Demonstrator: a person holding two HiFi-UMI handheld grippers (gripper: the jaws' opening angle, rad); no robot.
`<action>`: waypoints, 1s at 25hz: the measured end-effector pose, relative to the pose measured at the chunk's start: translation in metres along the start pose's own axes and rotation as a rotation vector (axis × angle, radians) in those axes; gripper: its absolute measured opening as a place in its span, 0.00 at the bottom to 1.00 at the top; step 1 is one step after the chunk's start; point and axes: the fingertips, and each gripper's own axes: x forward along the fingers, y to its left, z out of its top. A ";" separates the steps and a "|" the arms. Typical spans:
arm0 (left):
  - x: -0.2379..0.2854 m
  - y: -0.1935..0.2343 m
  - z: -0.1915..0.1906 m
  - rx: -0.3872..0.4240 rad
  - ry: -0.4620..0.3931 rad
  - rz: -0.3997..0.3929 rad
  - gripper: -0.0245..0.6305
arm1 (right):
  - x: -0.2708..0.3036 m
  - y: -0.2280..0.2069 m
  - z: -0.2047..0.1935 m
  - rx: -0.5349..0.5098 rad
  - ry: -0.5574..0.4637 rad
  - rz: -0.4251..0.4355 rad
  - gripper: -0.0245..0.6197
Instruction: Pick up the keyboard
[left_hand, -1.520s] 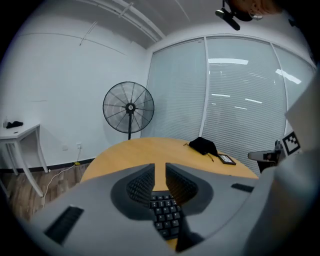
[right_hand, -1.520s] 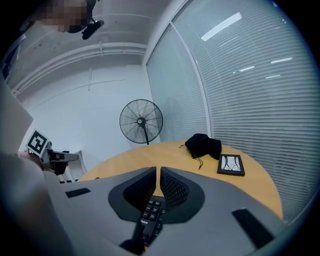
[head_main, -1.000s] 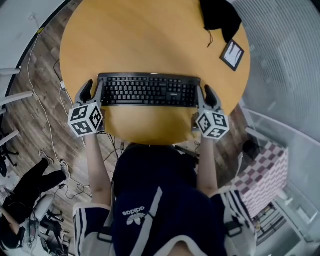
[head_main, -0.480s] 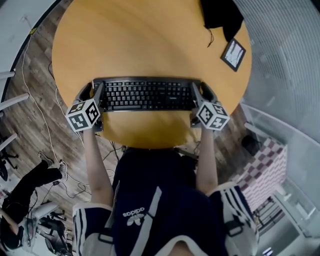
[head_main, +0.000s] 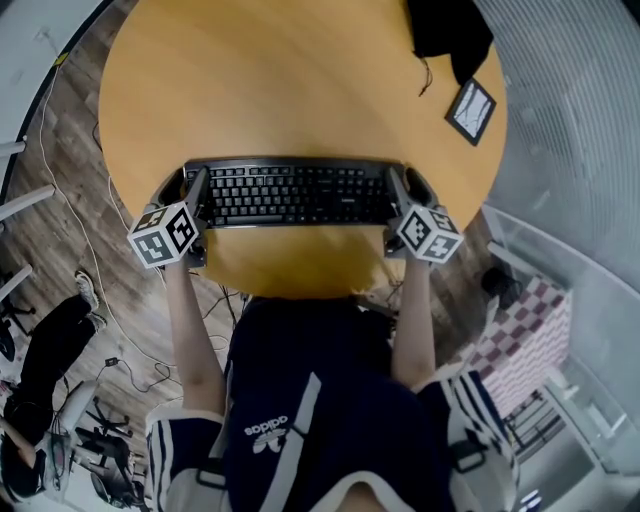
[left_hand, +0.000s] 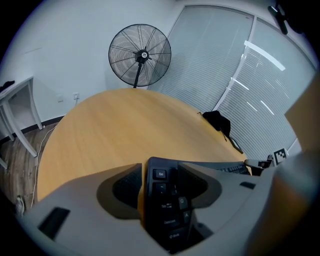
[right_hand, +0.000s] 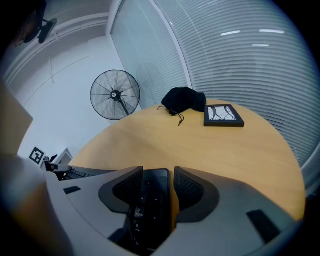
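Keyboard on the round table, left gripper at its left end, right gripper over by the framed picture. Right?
One error: the right gripper is at the right end of the keyboard, not by the framed picture; the head view shows it. The left gripper is at the left end. Both grippers' jaws have just been opening, a keyboard end between each pair.

Office: round wood table (head_main: 300, 80), keyboard (head_main: 295, 192), window blinds (right_hand: 240, 50), pedestal fan (left_hand: 140, 55).
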 end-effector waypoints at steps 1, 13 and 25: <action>0.000 0.000 0.000 -0.002 0.000 -0.003 0.35 | 0.001 -0.004 -0.004 0.009 0.012 -0.006 0.31; 0.002 -0.001 -0.001 -0.032 -0.003 -0.024 0.35 | 0.007 -0.001 -0.012 0.188 0.065 0.099 0.30; -0.010 -0.006 0.008 0.016 -0.108 -0.021 0.34 | -0.007 0.006 -0.001 0.087 -0.020 0.096 0.29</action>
